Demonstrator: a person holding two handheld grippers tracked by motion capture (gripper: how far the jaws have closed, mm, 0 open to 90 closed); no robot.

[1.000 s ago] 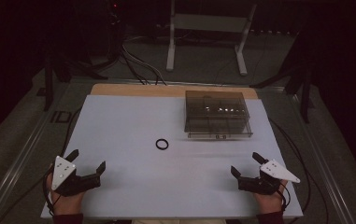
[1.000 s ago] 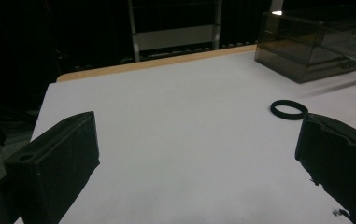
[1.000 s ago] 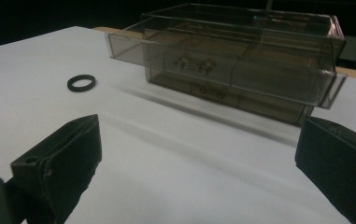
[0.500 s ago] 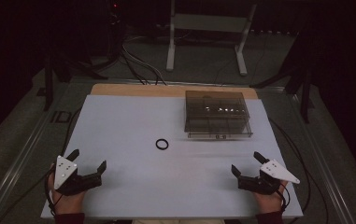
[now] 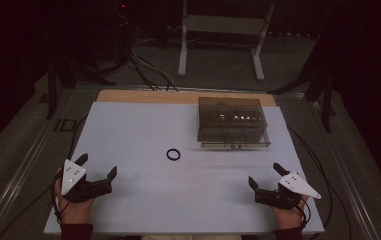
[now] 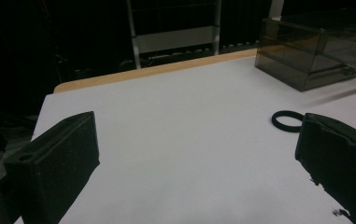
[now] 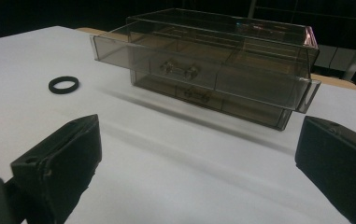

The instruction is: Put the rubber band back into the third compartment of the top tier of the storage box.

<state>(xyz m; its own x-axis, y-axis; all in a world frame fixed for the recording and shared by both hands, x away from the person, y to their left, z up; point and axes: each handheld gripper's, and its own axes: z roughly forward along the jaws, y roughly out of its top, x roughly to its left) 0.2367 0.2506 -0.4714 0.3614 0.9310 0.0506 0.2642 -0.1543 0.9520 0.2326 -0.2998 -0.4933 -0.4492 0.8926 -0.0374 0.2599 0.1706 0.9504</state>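
Little is being changed from a second ago: the left gripper [image 5: 97, 171] and right gripper [image 5: 265, 176] are still being held near the table [image 5: 128, 125] edge, fingers wide, nothing gripped. The black ring [image 5: 173, 154] is lying mid-table, untouched; beyond it, the clear drawer box [image 5: 233, 123] is standing with its upper drawer pulled out.

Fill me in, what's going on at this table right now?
A person holds two grippers low over the near edge of the white table, both with jaws wide open and holding nothing. The left gripper is at the near left, the right gripper at the near right. A black ring lies flat mid-table, untouched. Behind it to the right stands a smoky clear drawer box, its upper drawer pulled partly out.
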